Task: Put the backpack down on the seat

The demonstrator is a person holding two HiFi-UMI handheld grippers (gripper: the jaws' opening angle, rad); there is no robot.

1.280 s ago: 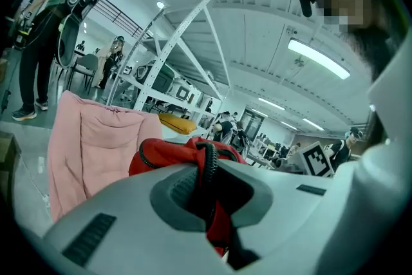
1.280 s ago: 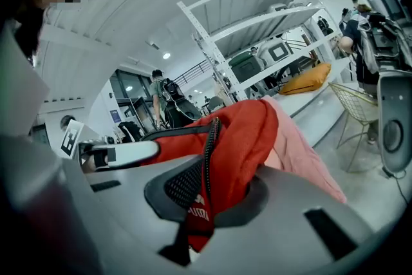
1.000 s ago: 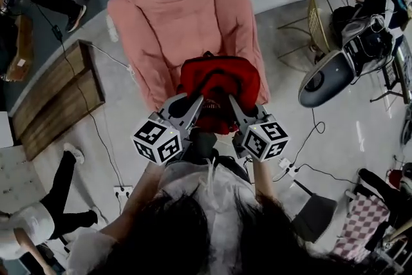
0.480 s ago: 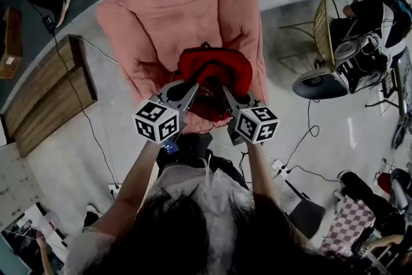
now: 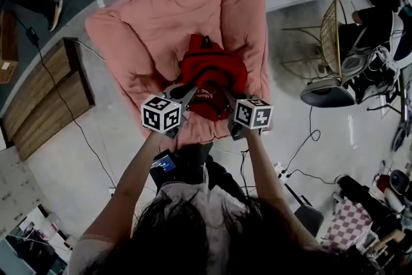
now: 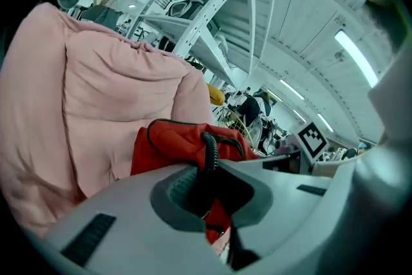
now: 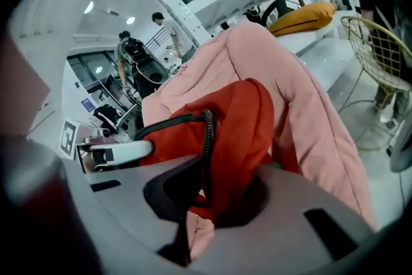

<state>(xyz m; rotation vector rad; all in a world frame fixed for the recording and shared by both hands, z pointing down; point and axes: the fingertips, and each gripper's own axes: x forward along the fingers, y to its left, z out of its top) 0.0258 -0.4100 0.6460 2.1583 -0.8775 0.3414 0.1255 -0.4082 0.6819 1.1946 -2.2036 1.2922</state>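
A: Where do we have the backpack (image 5: 212, 74)?
B: Low over the pink seat (image 5: 161, 22), in front of its backrest. Whether its bottom rests on the cushion, we can't tell.
A: And our 2 grippers?
B: Both closed tight. Our left gripper (image 6: 207, 182) is clamped on the red fabric by the black zip, and our right gripper (image 7: 205, 193) pinches the bag's red edge on the other side — the bag sits between them, near the seat's front.

Left gripper (image 5: 183, 94), right gripper (image 5: 226, 100): jaws clamped
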